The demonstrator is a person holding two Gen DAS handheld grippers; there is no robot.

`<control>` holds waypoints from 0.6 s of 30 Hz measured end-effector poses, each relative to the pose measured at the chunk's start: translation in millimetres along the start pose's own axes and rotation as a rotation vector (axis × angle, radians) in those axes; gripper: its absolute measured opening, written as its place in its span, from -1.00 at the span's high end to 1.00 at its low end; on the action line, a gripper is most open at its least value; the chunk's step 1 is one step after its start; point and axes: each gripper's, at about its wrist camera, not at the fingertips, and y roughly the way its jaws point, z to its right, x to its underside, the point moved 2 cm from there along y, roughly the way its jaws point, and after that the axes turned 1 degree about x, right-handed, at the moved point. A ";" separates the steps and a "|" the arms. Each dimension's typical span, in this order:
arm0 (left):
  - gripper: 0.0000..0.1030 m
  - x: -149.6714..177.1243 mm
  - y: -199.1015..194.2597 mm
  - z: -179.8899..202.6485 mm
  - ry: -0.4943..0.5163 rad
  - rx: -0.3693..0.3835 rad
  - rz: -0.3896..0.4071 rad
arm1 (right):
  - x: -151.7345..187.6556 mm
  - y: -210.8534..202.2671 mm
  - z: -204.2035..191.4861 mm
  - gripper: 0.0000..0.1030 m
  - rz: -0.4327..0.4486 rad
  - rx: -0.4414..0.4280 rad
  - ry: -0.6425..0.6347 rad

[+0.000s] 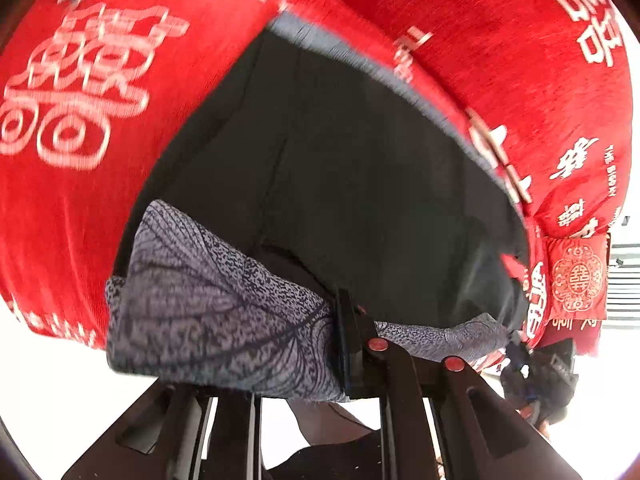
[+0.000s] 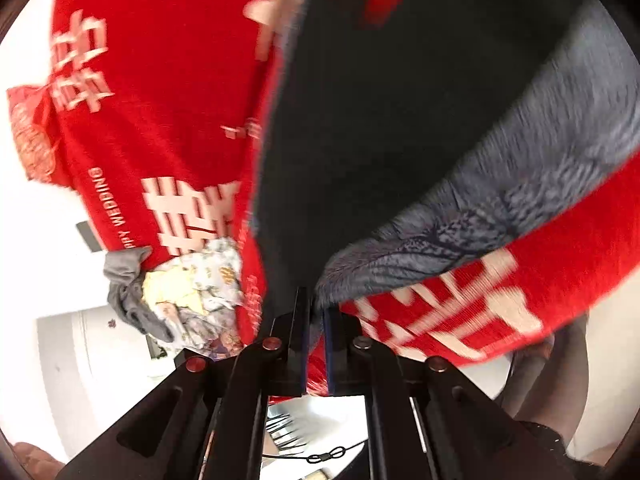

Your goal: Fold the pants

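Dark pants [image 1: 340,168] with a grey patterned waistband [image 1: 208,312] lie over a red bedspread [image 1: 80,200] with white characters. My left gripper [image 1: 348,344] is shut on the grey patterned band and holds it up off the spread. My right gripper [image 2: 316,320] is shut on the same pants [image 2: 380,128], pinching the end of the grey patterned band [image 2: 500,208] between its fingers. Both views are motion-blurred.
A red embroidered pillow [image 1: 576,276] lies at the bed's right edge. A pile of other clothes, grey [image 2: 128,296] and pale printed [image 2: 200,284], lies beside the bedspread [image 2: 160,120]. White floor and furniture lie beyond the bed.
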 end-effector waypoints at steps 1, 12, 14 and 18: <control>0.70 -5.2 -3.7 4.0 0.003 0.002 0.012 | -8.5 -3.2 -6.9 0.87 0.008 -0.010 -0.019; 0.70 -52.1 5.9 42.3 0.001 -0.037 0.037 | -70.0 3.0 -35.1 0.63 -0.121 0.081 -0.052; 0.70 -48.8 9.2 39.1 -0.015 -0.043 0.023 | -47.3 1.6 -3.8 -0.20 -0.178 0.123 0.001; 0.70 -43.8 6.2 28.9 -0.051 -0.026 0.000 | -2.8 20.9 46.9 -0.21 -0.323 0.178 0.073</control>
